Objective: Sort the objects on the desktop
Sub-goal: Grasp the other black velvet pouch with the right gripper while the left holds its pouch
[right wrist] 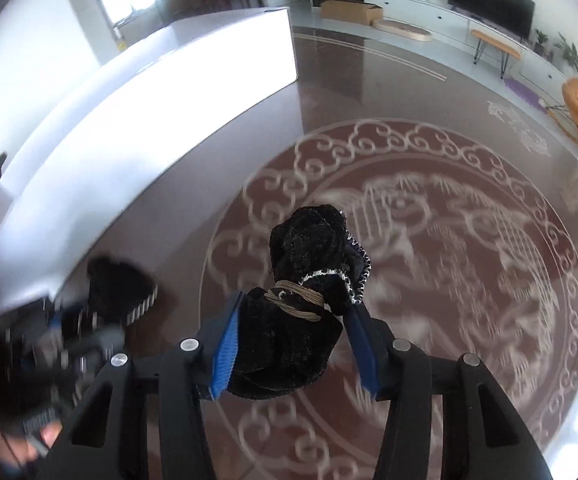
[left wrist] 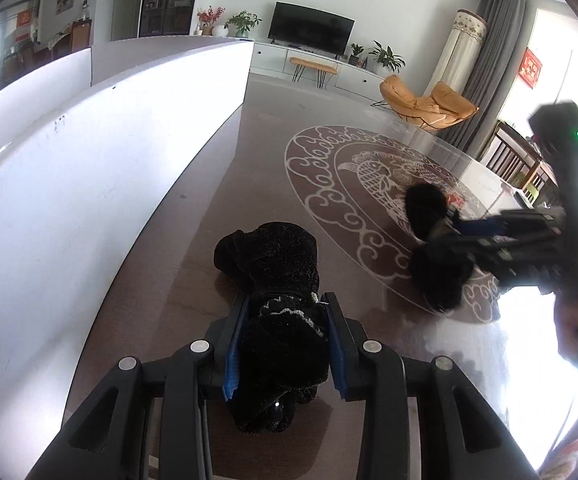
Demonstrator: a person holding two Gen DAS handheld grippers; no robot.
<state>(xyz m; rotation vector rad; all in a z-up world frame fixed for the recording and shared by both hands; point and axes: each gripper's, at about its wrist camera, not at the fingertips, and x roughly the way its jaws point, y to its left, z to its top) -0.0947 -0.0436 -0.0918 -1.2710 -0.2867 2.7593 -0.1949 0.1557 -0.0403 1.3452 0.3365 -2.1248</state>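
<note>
Your left tongs [left wrist: 285,336] are clenched on a black velvet pouch [left wrist: 277,280] whose far end rests on the glossy brown bench [left wrist: 193,248], close beside the white wall panel [left wrist: 89,168] at left. Your right tongs [right wrist: 293,340] grip a second black pouch [right wrist: 309,280], tied with tan cord [right wrist: 297,300], held above the round crane medallion [right wrist: 469,248] to the right.

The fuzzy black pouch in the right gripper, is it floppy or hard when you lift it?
Probably floppy: the black pouch sags and bunches between the right gripper's blue pads. Likely light and unlikely to slip, since it looks soft and is tied with cord.
</note>
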